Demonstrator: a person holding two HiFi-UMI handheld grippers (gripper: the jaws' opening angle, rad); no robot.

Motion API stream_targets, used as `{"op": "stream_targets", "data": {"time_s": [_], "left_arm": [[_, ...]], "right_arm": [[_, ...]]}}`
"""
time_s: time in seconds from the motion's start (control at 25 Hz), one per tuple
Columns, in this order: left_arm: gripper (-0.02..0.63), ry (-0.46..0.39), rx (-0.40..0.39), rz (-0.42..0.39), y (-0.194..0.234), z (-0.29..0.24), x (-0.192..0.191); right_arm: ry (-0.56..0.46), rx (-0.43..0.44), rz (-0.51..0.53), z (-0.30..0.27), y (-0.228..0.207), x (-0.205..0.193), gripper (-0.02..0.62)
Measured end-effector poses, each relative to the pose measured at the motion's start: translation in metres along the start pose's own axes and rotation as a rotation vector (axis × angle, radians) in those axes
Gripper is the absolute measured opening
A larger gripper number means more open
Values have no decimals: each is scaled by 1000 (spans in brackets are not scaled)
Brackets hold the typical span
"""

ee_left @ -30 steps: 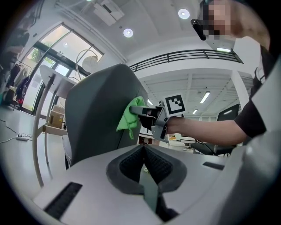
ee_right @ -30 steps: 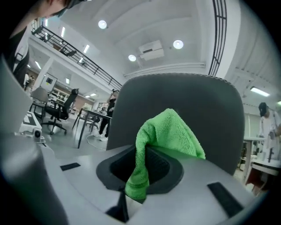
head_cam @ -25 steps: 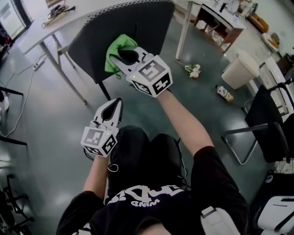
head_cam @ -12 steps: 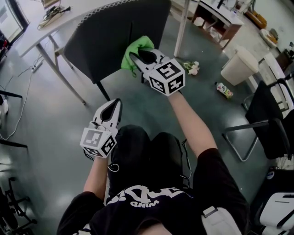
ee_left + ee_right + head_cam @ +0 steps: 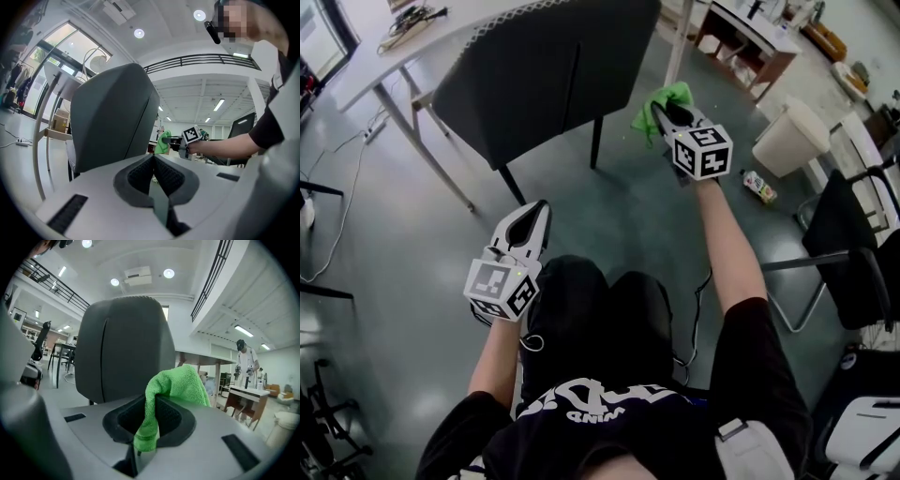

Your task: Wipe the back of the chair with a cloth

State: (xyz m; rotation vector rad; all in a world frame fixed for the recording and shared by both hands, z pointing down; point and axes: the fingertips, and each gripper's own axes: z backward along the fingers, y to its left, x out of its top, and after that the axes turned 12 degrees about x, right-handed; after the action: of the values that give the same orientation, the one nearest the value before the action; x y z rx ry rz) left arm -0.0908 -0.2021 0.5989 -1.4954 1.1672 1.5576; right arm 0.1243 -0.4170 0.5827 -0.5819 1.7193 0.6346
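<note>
Dark grey padded chair back (image 5: 539,80) faces person. Right gripper (image 5: 664,112) clamped on crumpled bright-green microfibre cloth (image 5: 661,97), which is bunched over jaw tips. Cloth held just off chair back's right edge, not touching it. Left gripper (image 5: 534,217) has jaws pressed together with nothing between, low in front of chair back (idle, by look of it). Progress: cloth clear of surface. No streak or dirt visible on chair back, so wiped share unclear. Likely left: set cloth against surface for pass, or finish.
</note>
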Motion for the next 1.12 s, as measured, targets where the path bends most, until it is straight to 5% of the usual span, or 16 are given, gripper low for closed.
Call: {"op": "stream_targets", "data": {"time_s": [0.24,0.44,1.12], "left_arm": [[-2,10,11,1,12,-1,-3],[-2,12,15,12,18,-2,-6],[-2,14,28,19,15,5,-15]], "right_arm": [[36,-17,-24,-24,-21,-13,48],[51,44,1,-59,5,-8,48],[-87,472,193,-99,222,70,48]]}}
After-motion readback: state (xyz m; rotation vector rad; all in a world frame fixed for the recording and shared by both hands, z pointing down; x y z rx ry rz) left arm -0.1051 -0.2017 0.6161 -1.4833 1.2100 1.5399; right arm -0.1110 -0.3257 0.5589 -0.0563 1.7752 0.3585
